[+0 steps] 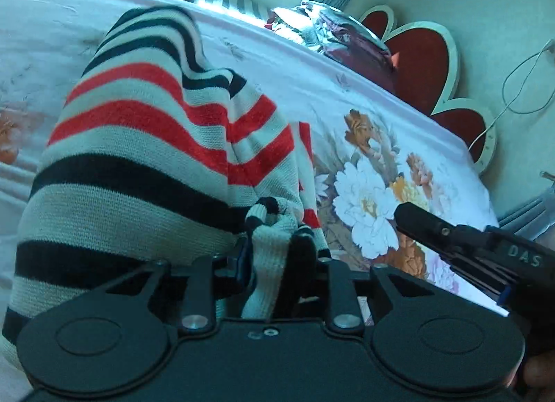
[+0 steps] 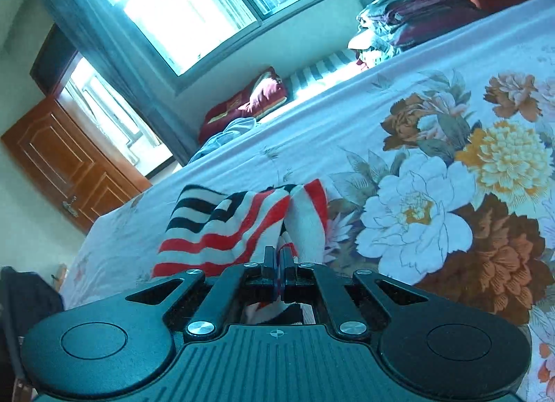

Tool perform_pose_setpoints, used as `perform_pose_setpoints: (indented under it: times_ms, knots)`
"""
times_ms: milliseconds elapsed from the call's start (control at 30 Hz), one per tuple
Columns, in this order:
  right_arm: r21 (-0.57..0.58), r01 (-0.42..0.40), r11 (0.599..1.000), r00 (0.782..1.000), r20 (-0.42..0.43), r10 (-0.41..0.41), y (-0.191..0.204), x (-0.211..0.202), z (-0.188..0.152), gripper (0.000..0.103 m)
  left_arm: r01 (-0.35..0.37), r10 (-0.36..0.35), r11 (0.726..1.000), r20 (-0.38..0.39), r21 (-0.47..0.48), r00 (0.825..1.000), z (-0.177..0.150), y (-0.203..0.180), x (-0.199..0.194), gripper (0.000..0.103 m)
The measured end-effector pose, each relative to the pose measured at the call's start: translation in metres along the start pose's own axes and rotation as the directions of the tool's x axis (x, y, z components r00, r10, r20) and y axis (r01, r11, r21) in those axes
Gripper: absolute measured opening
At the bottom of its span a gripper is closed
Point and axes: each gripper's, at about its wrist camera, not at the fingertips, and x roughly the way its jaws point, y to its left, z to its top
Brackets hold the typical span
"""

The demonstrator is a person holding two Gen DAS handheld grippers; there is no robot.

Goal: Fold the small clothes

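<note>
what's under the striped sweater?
The floral bedsheet shows around the sweater. The sweater hangs bunched from both grippers, left and right, and it hides the sheet below, so anything there is unseen.

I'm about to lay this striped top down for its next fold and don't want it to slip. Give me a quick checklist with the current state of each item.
1. Left tongs have cloth between their fingers: ok, a bunched fold of the striped sweater sits there; firmness of the pinch: cannot tell.
2. Right tongs shut on the sweater: ok, jaws closed with fabric caught at the tips.
3. Sweater hanging flat between the two grips: not ok, it drapes in folds.
4. Landing area on the floral bedsheet free of other items: ok near the sweater.
5. Pile of clothes kept apart: ok, it lies at the far edge of the bed.
6. Sleeves tucked: cannot tell.
</note>
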Motion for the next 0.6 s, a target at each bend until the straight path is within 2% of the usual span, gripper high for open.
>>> perform_pose_setpoints:
  times_ms: [33,67,100,133,200,233,300,333,433,500,600]
  knots:
    - [0.013,-0.014,1.0,1.0,-0.006,0.014,-0.004,-0.004,0.001,0.006,0.023,-0.023,1.0,0.008,-0.002,1.0,-0.001,-0.001,-0.008,0.046]
    - [0.023,-0.022,0.999,1.0,-0.012,0.023,-0.007,-0.008,0.0,0.017,0.076,-0.075,0.997,0.02,-0.029,0.997,-0.002,0.002,-0.021,0.068]
    - [0.03,-0.031,0.999,0.999,-0.01,0.032,-0.008,-0.01,0.0,0.061,0.122,-0.119,0.991,0.053,-0.054,0.991,-0.002,0.006,-0.036,0.072]
    - [0.032,-0.046,0.998,0.999,0.007,0.046,-0.008,-0.013,0.0,0.083,0.145,-0.14,0.988,0.085,-0.056,0.986,-0.001,0.01,-0.052,0.072]
    - [0.028,-0.106,0.994,0.994,0.002,0.106,-0.006,-0.012,-0.001,0.082,0.13,-0.125,0.991,0.159,-0.02,0.979,0.008,0.02,-0.083,0.071]
    - [0.032,-0.126,0.992,0.992,-0.015,0.126,-0.004,-0.009,-0.001,0.077,0.089,-0.087,0.996,0.188,-0.003,0.978,0.012,0.026,-0.094,0.069]
    - [0.046,-0.151,0.987,0.986,-0.061,0.154,0.002,0.004,-0.003,0.068,-0.026,0.024,1.0,0.205,0.007,0.979,0.03,0.035,-0.099,0.047]
    - [0.057,-0.154,0.986,0.984,-0.087,0.159,0.005,0.011,-0.004,0.068,-0.051,0.054,0.998,0.191,-0.021,0.98,0.035,0.047,-0.097,0.029]
    - [0.065,-0.14,0.988,0.977,-0.15,0.149,0.009,0.032,-0.01,0.066,-0.072,0.082,0.995,0.164,-0.067,0.983,0.04,0.075,-0.084,0.028]
    - [0.064,-0.12,0.991,0.975,-0.181,0.13,0.01,0.045,-0.012,0.066,-0.057,0.063,0.996,0.107,-0.064,0.992,0.035,0.09,-0.07,0.032]
    - [0.064,-0.09,0.994,0.965,-0.242,0.103,0.007,0.069,-0.014,0.064,-0.028,0.036,0.996,0.093,-0.088,0.995,0.026,0.104,-0.06,0.033]
